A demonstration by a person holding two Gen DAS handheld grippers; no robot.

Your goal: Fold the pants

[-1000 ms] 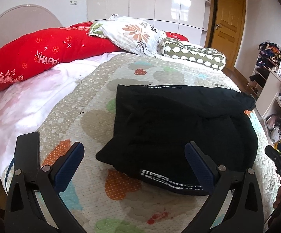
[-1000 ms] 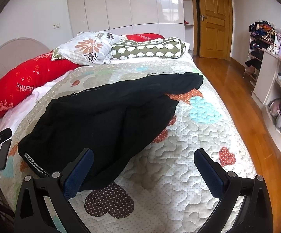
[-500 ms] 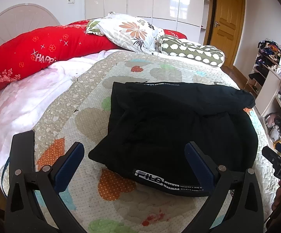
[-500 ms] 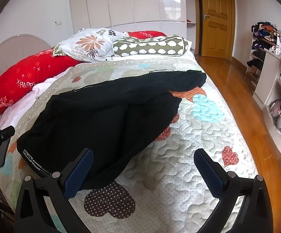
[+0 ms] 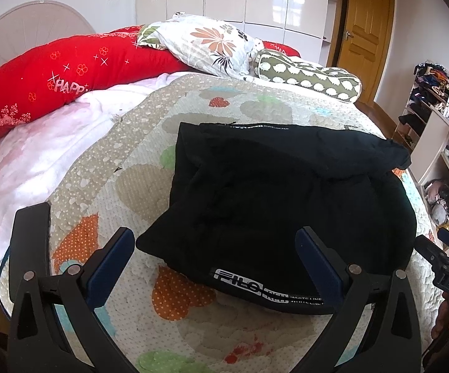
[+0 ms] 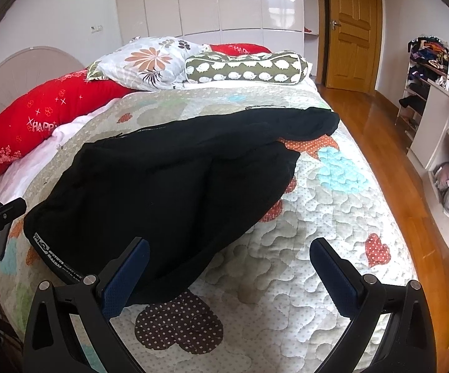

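Black fabric pants (image 5: 286,192) lie spread across a quilted bedspread patterned with coloured hearts (image 5: 174,292), with a white-lettered waistband band (image 5: 268,292) along their near edge in the left wrist view. In the right wrist view the same pants (image 6: 168,192) stretch from the near left corner of the bed toward the far right, one leg end reaching close to the bed's right edge, and the quilted bedspread (image 6: 317,248) is bare to the right of them.

The left gripper (image 5: 215,264) hovers just above the near edge of the pants, its blue-padded fingers (image 5: 112,258) standing wide apart with nothing between them; the right-hand finger sits over the waistband band, though contact cannot be judged. The right gripper (image 6: 227,276) also has its jaws spread wide and empty, its left finger over the near hem of the pants and its right finger over bare quilt.

At the head of the bed lie a long red cushion with white lettering (image 5: 69,74), a white floral pillow (image 5: 212,43) and a green bolster with white sheep shapes (image 5: 308,77). A wooden door (image 6: 351,28) stands beyond the bed, and open shelves with clutter (image 6: 435,99) line the right wall above a wooden floor (image 6: 379,130).
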